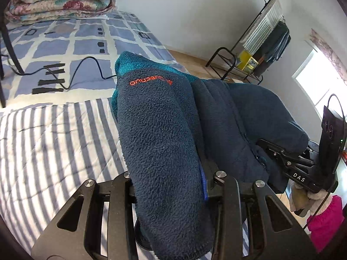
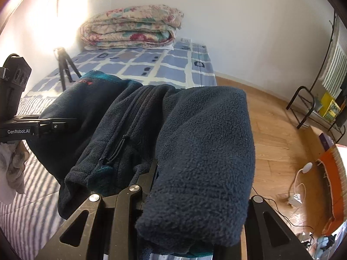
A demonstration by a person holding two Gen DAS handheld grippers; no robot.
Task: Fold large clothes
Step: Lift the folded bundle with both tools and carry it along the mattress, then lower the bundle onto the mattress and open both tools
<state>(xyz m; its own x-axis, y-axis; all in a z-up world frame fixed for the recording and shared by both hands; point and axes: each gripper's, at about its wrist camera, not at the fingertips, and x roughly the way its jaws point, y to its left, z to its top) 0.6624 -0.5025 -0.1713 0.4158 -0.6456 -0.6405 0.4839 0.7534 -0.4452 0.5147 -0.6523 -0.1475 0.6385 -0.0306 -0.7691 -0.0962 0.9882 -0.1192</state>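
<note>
A folded navy fleece jacket (image 1: pixel 160 130) with a teal lining and a small orange logo (image 1: pixel 149 82) is carried above the bed between both grippers. My left gripper (image 1: pixel 171 179) is shut on its left end, and the thick fold hides the fingertips. My right gripper (image 2: pixel 195 195) is shut on the jacket (image 2: pixel 201 151) at its right end, beside the zip (image 2: pixel 121 145); one finger (image 2: pixel 149 173) shows under the cloth. In each wrist view the other gripper bites the far side: the right one (image 1: pixel 282 156) and the left one (image 2: pixel 54 125).
Below lies a grey-striped quilt (image 1: pixel 43 151) on a blue checked bedsheet (image 2: pixel 151 67). A folded floral quilt (image 2: pixel 132 26) sits at the bed's head. A tripod (image 2: pixel 65 69) and a black cable (image 1: pixel 86 65) rest on the bed. Wooden floor (image 2: pixel 275 151), a clothes rack (image 1: pixel 260 49) and a power strip (image 2: pixel 295 199) are to the right.
</note>
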